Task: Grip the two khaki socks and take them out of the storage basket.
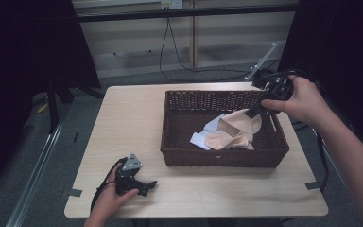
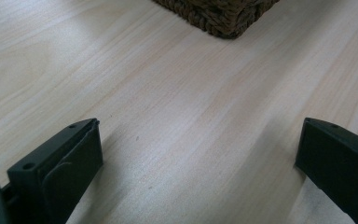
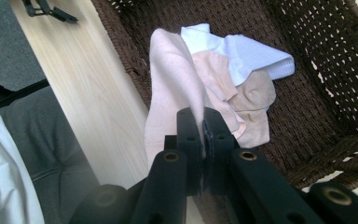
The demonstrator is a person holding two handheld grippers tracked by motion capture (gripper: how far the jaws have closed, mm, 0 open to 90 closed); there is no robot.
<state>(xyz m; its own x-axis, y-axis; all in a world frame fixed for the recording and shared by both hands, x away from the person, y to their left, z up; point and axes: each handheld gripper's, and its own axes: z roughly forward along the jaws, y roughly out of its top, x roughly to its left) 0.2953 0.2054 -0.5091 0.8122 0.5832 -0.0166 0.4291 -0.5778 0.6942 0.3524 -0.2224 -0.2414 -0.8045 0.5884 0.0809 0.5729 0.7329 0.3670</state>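
The pink cloth's (image 3: 170, 79) pinched edge is hidden between the right gripper's (image 3: 203, 122) clamped jaws; the rest hangs into the wicker basket (image 1: 175, 137) over a white cloth (image 3: 247, 53). The left gripper (image 1: 142, 185) rests well apart on the table (image 1: 123, 123), jaws spread wide.

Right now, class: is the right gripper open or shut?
Shut: the right gripper pinches the peach cloth above the basket.

Fixed overhead, facing forward-down; gripper-mounted pair close in, one skimming table (image 2: 177, 121), other above basket (image 3: 326, 93); basket shared
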